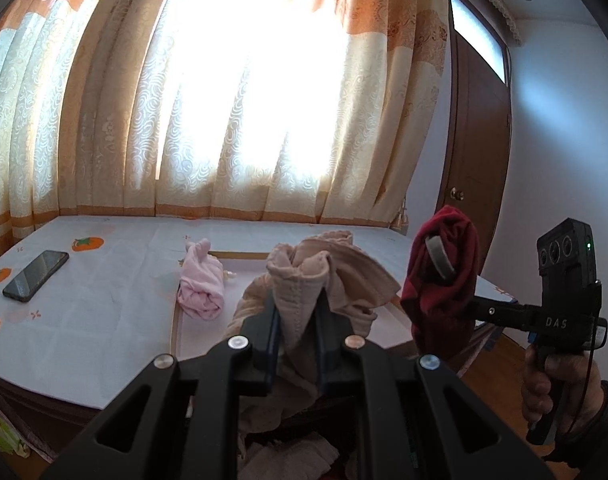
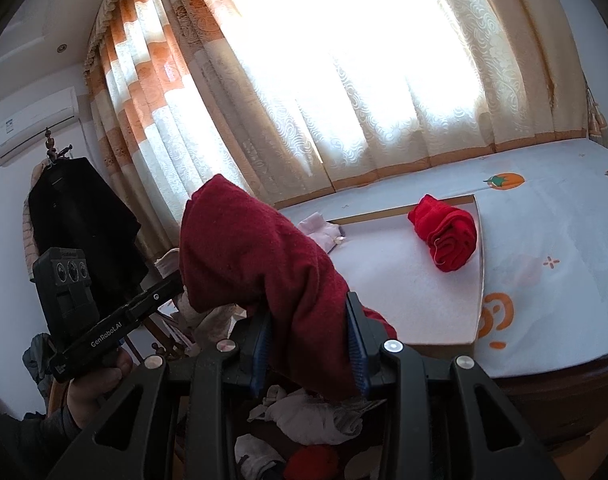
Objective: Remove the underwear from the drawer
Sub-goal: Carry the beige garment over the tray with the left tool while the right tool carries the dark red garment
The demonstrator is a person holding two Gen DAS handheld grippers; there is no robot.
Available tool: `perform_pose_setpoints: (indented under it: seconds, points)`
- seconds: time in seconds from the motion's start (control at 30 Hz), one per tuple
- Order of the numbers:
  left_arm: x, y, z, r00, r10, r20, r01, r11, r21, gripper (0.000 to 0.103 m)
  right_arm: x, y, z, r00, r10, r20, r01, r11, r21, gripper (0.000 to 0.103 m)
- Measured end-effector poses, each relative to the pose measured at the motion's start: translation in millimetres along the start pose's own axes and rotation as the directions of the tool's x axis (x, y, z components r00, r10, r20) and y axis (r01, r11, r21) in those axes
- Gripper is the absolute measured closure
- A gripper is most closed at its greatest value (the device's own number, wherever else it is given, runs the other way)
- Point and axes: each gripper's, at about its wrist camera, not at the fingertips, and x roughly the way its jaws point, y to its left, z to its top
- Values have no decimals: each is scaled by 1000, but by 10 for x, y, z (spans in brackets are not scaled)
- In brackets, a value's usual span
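Observation:
My left gripper (image 1: 298, 320) is shut on a beige pair of underwear (image 1: 324, 276) and holds it up above the open drawer (image 1: 288, 452). My right gripper (image 2: 310, 336) is shut on a dark red pair of underwear (image 2: 256, 248), also lifted; it shows in the left wrist view (image 1: 444, 280) too. The drawer below (image 2: 304, 432) holds several more white, beige and red pieces. A rolled pink pair (image 1: 202, 284) and a rolled bright red pair (image 2: 446, 232) lie on the white pad (image 2: 384, 276) on the table top.
The table (image 1: 84, 320) has a white cloth with orange prints. A black phone (image 1: 36, 270) lies at its left. Curtains (image 1: 224, 100) hang behind. A brown door (image 1: 480, 160) stands at the right. A dark coat (image 2: 80, 224) hangs at the left wall.

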Motion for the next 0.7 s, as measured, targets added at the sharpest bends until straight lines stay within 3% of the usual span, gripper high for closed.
perform_pose_setpoints:
  seconds: [0.7]
  points:
    - [664, 138, 372, 997, 21, -74, -23, 1000, -15, 90, 618, -239, 608, 987, -117, -114, 114, 993, -33, 67]
